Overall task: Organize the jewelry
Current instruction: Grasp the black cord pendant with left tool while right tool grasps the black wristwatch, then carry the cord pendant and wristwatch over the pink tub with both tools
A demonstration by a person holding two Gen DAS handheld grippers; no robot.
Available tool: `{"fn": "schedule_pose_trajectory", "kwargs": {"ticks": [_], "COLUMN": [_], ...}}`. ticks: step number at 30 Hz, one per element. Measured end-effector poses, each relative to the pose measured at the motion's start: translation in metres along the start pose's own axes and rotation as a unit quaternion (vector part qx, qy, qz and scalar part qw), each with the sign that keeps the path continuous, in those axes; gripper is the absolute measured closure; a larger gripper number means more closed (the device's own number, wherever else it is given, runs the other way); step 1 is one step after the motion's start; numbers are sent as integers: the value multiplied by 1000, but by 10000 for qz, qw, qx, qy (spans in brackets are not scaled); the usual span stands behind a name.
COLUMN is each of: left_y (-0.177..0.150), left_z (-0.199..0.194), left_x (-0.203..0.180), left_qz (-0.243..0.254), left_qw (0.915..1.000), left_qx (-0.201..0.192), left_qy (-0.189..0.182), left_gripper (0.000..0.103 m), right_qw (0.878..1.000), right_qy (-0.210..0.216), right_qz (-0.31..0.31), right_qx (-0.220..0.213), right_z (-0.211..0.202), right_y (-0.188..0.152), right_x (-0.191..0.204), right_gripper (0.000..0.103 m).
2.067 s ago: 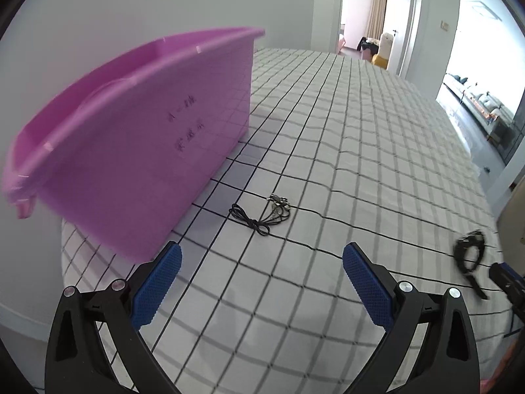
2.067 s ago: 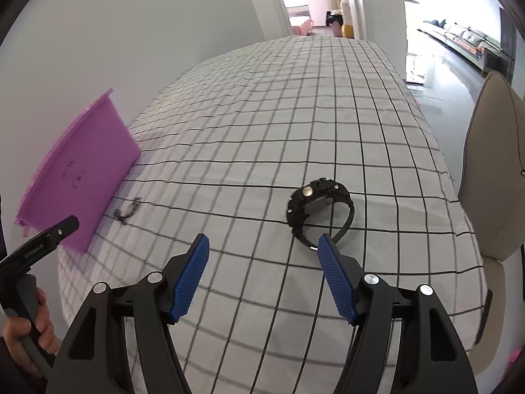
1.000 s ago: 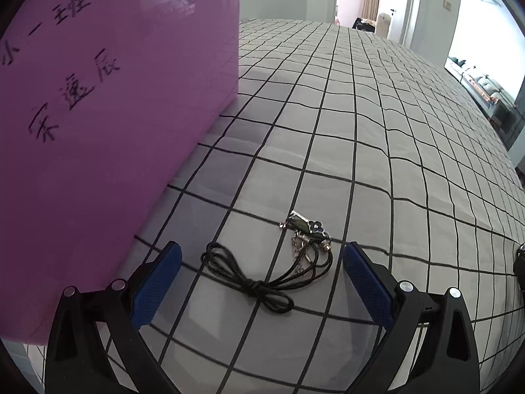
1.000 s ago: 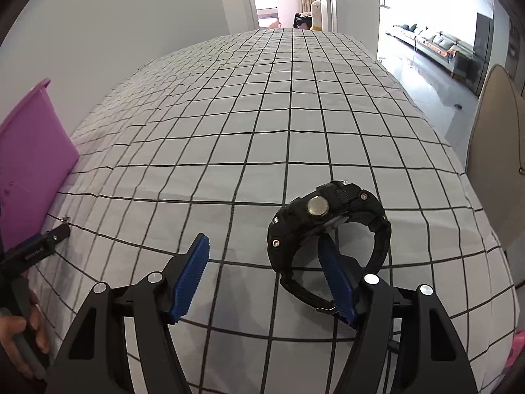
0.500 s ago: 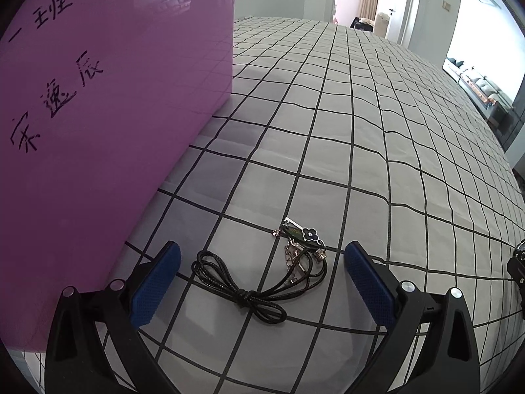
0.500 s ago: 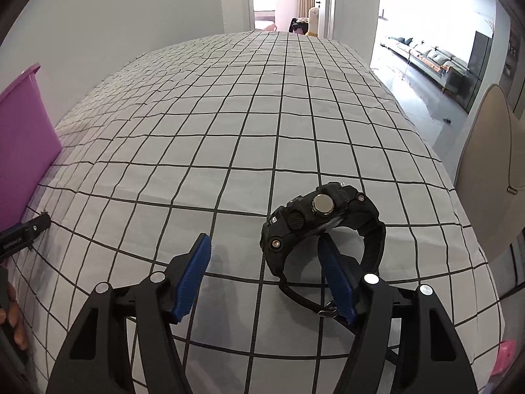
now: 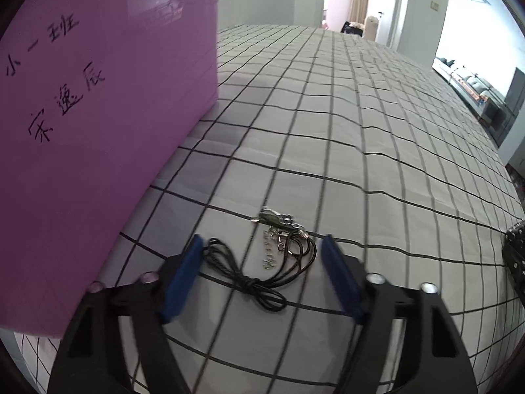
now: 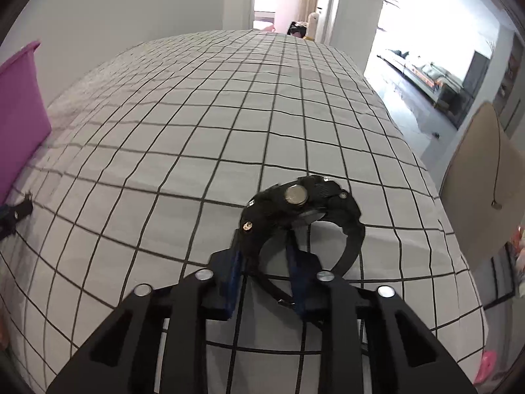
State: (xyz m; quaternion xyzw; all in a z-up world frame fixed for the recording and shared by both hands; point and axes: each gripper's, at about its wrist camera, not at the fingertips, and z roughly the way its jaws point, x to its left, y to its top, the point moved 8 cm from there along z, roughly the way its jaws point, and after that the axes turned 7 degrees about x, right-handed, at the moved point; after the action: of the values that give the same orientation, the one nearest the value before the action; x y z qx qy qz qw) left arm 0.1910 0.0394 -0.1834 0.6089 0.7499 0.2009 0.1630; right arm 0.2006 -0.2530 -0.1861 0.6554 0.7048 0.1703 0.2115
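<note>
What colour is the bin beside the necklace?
Purple, with black handwriting on the bin; clearest in the left wrist view, next to the necklace.

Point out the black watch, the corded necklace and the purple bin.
black watch (image 8: pixel 297 194), right wrist view: round silver disc on its case.
corded necklace (image 7: pixel 251 283), left wrist view: knot in the black cord.
purple bin (image 7: pixel 108 124), left wrist view: its side wall.

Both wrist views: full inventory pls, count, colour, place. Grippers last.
Necklace: 1, black cord with small metal pendant, on the bedsheet between the left gripper's pads, not yet pinched.
Watch: 1, black, on the bedsheet, strap between the right gripper's pads.
Bin: 1, purple plastic, handwriting on its wall, left of the necklace.
Bedsheet: 1, white with black grid.
Chair: 1, beige, right of the bed.
Left gripper: black, blue pads, just been closing.
Right gripper: black, blue pads, just closed on the watch strap.
</note>
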Motion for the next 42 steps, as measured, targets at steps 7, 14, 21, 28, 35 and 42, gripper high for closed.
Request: {"fn": "schedule_pose_trajectory", "kwargs": {"ticks": [7,14,21,28,35,42], "left_y": [0,-10,-18,-30,-14,11], "left_z": [-5,-17,-52,-96,-162,-215], "left_x": [-16,-21,-33,-39,-26,9], "left_qz": [150,65,107,-61,-380,-599], "left_qw": [9997,9991,9985,9989,9981,9958], "left_qx": [-124,-131,-245,-179,-402,-687], "left_qy": [-150,-391,-475,-430,-269,-119], "left_gripper": [92,94,94,94,94,94], "right_qw": [9992,9970,9926,9841,9715,9628], "right_qy": [395,753,1175,1709,2144,2289], "right_qz": [103,79,-109,-467,-982,-1369], "right_qx": [-49,-171,-273,-141,-230,-444], "right_z": [-5,-16,-40,-79,-130,-181], "right_y": [-2,-8,-12,-14,7,39], "right_x": [-2,-2,6,27,49,82], "right_gripper": [88,89,90,91,91,90]}}
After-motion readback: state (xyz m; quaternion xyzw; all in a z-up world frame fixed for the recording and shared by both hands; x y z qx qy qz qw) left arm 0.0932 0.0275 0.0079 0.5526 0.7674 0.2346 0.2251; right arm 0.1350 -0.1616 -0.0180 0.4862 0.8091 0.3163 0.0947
